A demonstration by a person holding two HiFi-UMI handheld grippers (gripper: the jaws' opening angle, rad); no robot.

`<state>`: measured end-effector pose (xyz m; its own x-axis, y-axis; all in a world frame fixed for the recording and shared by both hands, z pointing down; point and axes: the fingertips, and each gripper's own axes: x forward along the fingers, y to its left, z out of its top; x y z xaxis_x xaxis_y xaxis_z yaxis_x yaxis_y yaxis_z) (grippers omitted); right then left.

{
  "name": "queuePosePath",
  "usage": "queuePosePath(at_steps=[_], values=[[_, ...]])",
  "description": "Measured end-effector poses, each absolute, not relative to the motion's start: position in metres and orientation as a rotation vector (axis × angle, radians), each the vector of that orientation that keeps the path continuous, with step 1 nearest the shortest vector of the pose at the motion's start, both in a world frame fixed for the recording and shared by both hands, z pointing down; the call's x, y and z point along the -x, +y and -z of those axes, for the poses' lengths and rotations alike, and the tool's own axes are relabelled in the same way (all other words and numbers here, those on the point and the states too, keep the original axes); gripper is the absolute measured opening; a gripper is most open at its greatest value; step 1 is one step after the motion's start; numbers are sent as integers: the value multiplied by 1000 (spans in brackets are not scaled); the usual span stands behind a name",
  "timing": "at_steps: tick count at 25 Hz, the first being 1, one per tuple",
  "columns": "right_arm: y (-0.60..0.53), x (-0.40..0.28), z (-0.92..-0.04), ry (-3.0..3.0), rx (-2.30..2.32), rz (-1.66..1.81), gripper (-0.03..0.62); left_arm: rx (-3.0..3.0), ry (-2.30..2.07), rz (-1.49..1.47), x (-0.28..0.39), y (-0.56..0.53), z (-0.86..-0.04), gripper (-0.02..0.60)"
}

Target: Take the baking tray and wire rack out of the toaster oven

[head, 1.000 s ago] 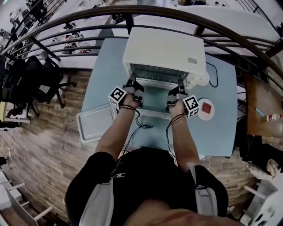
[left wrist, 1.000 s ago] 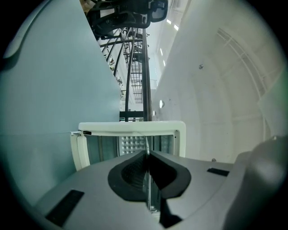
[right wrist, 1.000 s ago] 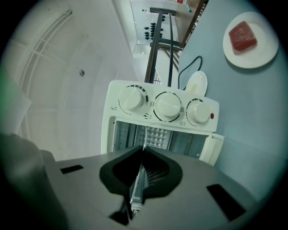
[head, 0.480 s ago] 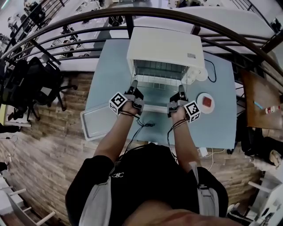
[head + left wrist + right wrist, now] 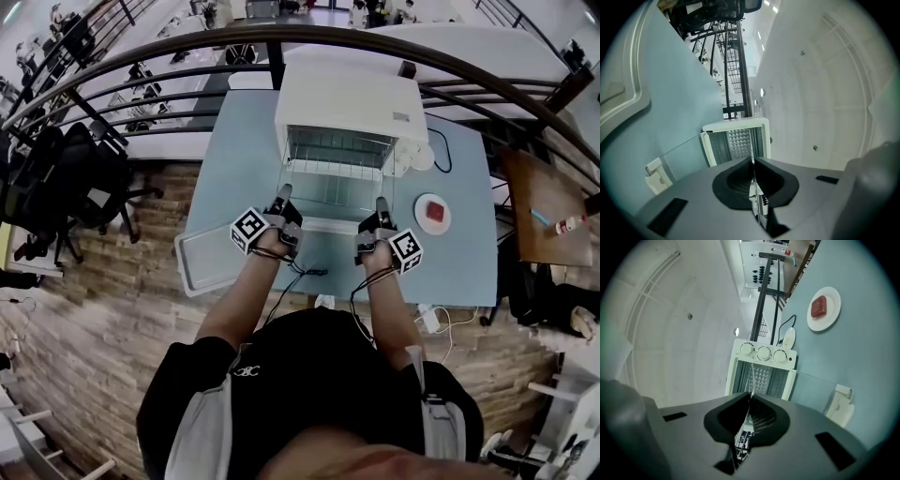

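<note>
The wire rack [image 5: 334, 187] is held level between both hands in front of the white toaster oven [image 5: 349, 101]. The left gripper [image 5: 284, 195] is clamped shut on the rack's near left corner and the right gripper [image 5: 381, 202] on its near right corner. In each gripper view the rack is seen edge-on, pinched as a thin line between the closed pads. The rack is carried above the lowered glass door [image 5: 323, 225], with its far edge at the oven's mouth; whether that edge is clear of the side guides cannot be told. The baking tray [image 5: 202, 259] is already out and lies on the blue table [image 5: 234, 141] by its left front edge, and a plate [image 5: 434, 214] sits well apart on the right. The main risk is judged to be an uneven pull: if one hand is drawn back ahead of the other, the rack could be skewed and jammed in the guides. Because only thin wire is pinched at two points, the rack could also slip or pivot in the pads and be dropped onto the glass door once its far edge is unsupported.
</note>
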<state>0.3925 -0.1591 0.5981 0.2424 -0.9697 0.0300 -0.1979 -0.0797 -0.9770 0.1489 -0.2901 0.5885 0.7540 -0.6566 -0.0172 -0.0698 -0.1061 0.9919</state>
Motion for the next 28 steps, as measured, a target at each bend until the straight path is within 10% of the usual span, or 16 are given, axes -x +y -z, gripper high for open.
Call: queuePosePath(at_steps=[28], values=[[-150, -240, -593, 1394, 1490, 1040, 3, -1665, -656, 576, 20, -235, -589, 17]])
